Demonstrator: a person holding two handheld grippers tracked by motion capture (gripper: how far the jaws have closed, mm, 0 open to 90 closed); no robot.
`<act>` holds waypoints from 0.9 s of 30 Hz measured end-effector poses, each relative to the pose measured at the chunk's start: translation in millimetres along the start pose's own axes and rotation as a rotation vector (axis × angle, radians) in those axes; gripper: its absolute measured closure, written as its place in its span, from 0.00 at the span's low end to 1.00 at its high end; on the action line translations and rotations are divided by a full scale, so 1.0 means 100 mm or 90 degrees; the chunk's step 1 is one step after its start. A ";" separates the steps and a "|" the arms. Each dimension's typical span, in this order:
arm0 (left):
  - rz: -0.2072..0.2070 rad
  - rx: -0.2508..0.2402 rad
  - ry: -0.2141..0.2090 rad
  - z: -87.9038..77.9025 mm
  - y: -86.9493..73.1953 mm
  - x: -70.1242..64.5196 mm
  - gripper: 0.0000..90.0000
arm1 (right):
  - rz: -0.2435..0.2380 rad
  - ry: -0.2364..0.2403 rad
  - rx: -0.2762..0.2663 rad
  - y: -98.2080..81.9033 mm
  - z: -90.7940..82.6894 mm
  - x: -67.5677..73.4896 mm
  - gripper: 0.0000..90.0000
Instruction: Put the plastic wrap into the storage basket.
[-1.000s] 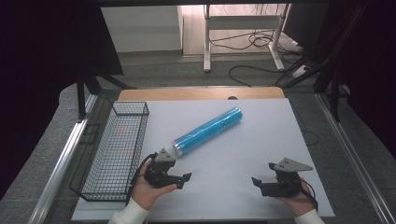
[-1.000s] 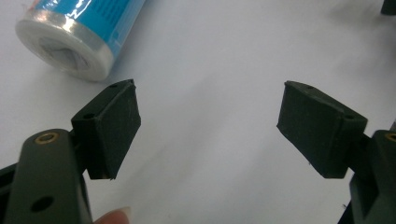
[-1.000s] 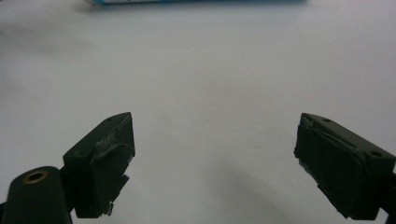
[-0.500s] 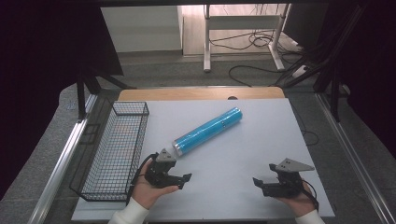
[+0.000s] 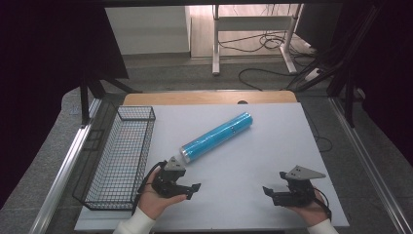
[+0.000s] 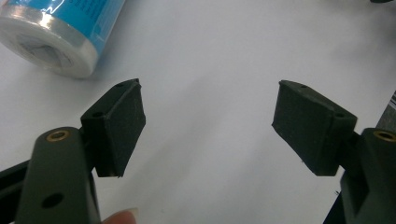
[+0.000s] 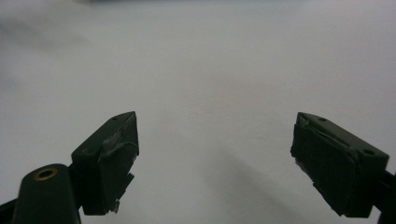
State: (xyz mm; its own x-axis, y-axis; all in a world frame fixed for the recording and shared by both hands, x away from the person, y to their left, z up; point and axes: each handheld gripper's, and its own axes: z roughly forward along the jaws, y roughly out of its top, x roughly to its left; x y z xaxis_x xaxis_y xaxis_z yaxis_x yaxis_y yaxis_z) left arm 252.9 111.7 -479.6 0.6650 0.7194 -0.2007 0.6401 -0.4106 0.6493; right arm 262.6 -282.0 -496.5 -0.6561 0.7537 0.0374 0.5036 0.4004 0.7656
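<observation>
A long blue roll [image 5: 217,136] wrapped in clear film lies at a slant across the middle of the white table [image 5: 253,161]. Its white near end [image 6: 44,42] sits at the top left of the left gripper view. My left gripper [image 5: 194,187] rests on the table just in front of that end, open, nothing between its pads [image 6: 122,126]. My right gripper [image 5: 268,191] rests near the front right of the table, also open and holding nothing, its pads [image 7: 114,161] wide apart over bare table.
A black wire basket [image 5: 121,156] stands along the table's left edge, beside my left hand. Past the far edge are a wooden strip [image 5: 209,97], floor cables and desk legs. Metal rails run along both sides of the table.
</observation>
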 end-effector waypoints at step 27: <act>0.088 0.005 0.018 0.29 0.73 -0.04 0.25 | 0.016 -0.027 -0.007 0.00 -0.08 -0.04 0.19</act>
State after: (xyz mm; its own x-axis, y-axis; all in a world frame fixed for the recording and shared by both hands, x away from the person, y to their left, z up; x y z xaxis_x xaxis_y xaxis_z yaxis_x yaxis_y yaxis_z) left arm 308.7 62.6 -452.7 0.7362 0.6710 -0.0881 0.5460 -0.5120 0.6631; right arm 260.9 -289.0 -491.9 -0.6183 0.7854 0.0292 0.5131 0.3753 0.7719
